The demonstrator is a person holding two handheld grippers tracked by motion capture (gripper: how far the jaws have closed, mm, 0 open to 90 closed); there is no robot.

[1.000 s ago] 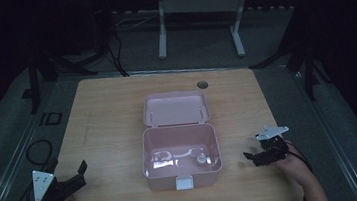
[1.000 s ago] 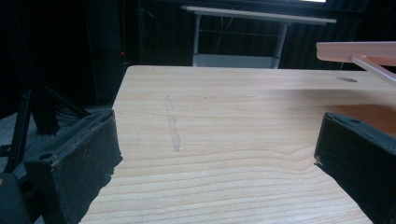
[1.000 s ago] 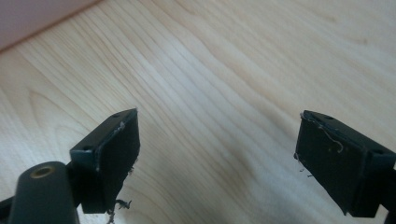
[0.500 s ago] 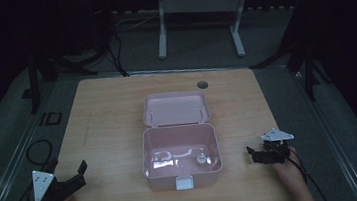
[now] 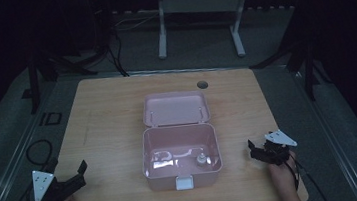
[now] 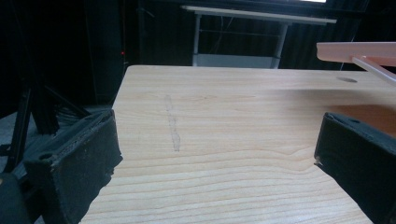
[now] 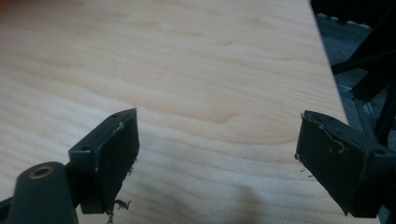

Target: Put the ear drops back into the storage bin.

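Open pink box (image 5: pixel 181 153) between two idle grippers, a small item (image 5: pixel 201 159) resting inside it.
Left gripper (image 5: pixel 74 176) and right gripper (image 5: pixel 255 148) stand wide and empty, the box inboard of each; a careless reach could clip its wall or raised lid (image 5: pixel 176 109).

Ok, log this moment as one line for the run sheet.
left gripper: open, empty, left of box | right gripper: open, empty, right of box | pink box: lid open, small item inside | table: wooden
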